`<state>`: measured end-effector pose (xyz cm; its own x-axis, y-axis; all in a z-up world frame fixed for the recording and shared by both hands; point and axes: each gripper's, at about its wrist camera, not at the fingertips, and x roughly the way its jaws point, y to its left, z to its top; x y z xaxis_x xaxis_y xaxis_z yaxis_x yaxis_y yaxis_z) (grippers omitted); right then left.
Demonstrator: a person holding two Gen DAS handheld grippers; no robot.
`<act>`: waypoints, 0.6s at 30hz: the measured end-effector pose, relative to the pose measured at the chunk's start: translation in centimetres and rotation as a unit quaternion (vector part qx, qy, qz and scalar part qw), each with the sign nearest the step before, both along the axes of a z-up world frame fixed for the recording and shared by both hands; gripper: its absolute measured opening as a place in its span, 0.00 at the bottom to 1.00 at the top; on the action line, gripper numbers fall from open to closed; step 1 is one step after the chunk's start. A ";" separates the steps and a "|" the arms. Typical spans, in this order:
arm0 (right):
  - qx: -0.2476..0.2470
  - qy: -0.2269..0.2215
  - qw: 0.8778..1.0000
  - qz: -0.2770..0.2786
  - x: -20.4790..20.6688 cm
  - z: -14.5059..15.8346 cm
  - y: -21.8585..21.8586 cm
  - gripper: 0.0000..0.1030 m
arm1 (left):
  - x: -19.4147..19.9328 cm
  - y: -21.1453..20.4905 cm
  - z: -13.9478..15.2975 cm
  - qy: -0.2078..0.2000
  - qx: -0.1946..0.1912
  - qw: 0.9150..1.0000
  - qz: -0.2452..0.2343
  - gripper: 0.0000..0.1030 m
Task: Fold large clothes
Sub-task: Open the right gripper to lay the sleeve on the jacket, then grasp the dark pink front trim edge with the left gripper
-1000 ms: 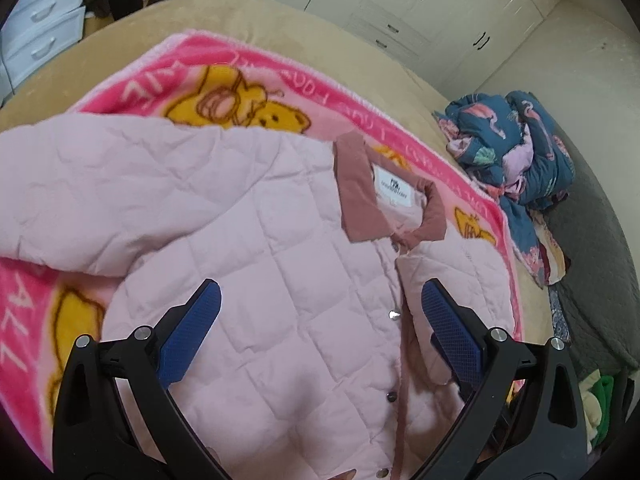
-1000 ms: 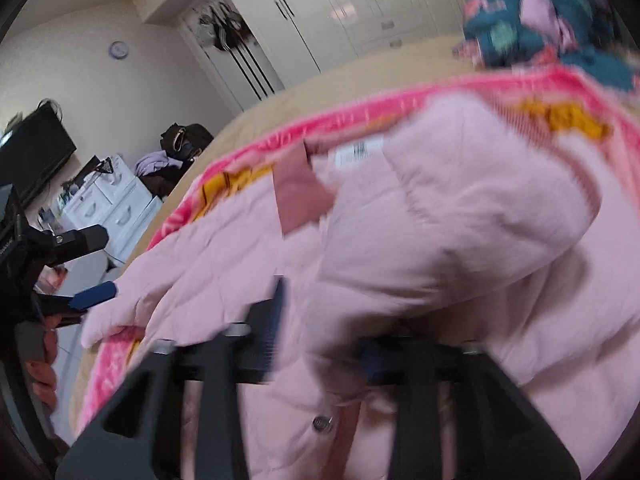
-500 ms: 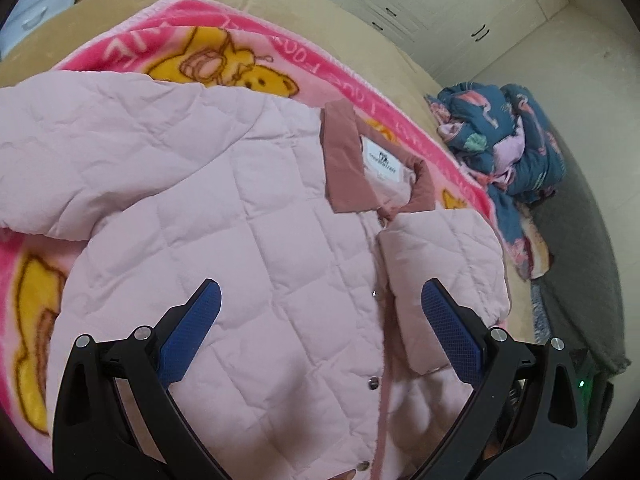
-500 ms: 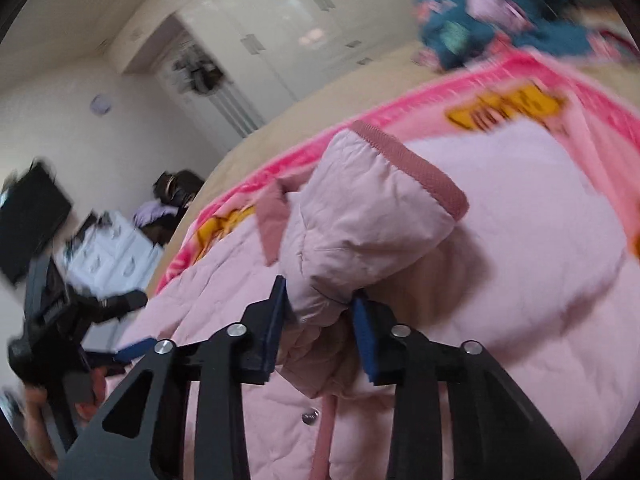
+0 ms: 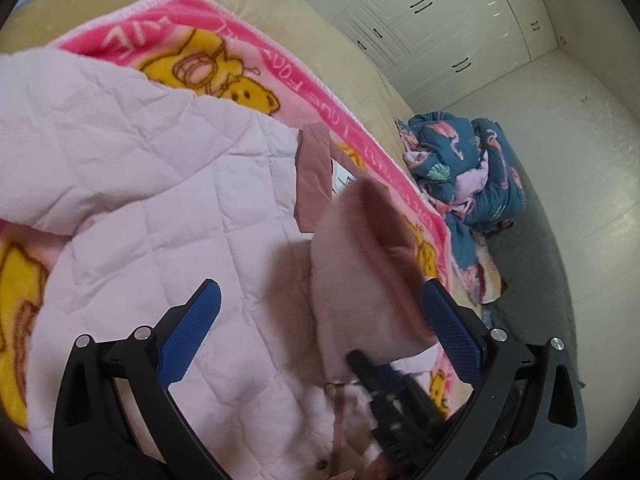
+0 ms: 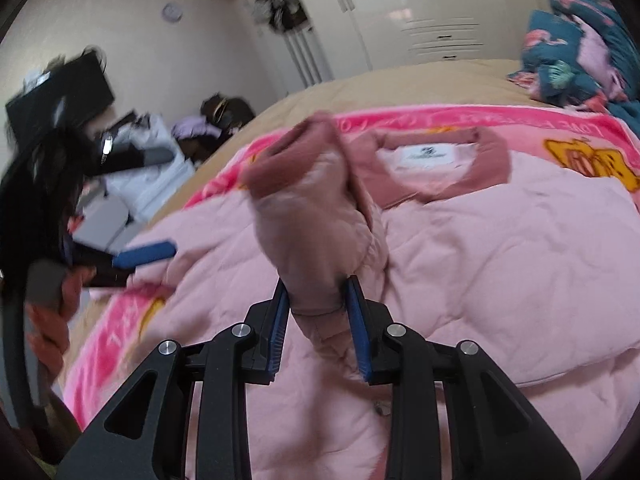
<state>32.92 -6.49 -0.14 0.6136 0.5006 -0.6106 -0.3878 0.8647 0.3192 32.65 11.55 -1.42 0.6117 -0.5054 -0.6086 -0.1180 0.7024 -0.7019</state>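
The bed [image 6: 360,80] is being used as the folding surface, and a pink blanket [image 6: 500,120] is being kept spread over it. On the blanket, a pink quilted jacket [image 6: 500,248] is being laid front up, its collar [image 6: 480,176] pointing toward the far edge of the blanket. Judging by this, the fold is only being started: the body is still spread flat and one sleeve [image 5: 80,140] is still stretched out over the blanket, to the left of the collar in the left wrist view. The other sleeve [image 6: 316,224] is being held up above the jacket's front, just beside the collar, by the right gripper [image 6: 316,320], whose jaws have just been closing and are now being pressed onto its padded cloth. The left gripper [image 5: 320,320] is being held over the jacket's front with its jaws wide apart and nothing gripped. Left to be done, it seems: both sleeves laid across, then the body folded.
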 end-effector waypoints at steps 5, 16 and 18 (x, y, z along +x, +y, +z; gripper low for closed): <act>-0.001 0.018 0.999 0.029 0.0 -0.9 1.3 0.36 | 0.5 -0.4 -2.0 0.023 -0.022 0.999 -0.014 0.91; 0.023 0.029 0.998 0.045 -1.1 0.0 -0.8 0.59 | 1.5 -0.9 -7.1 0.083 -0.032 0.996 -0.014 0.91; 0.020 0.026 0.999 0.029 -1.4 0.4 -2.4 0.59 | 1.6 -1.0 -7.8 0.089 -0.030 0.995 -0.011 0.91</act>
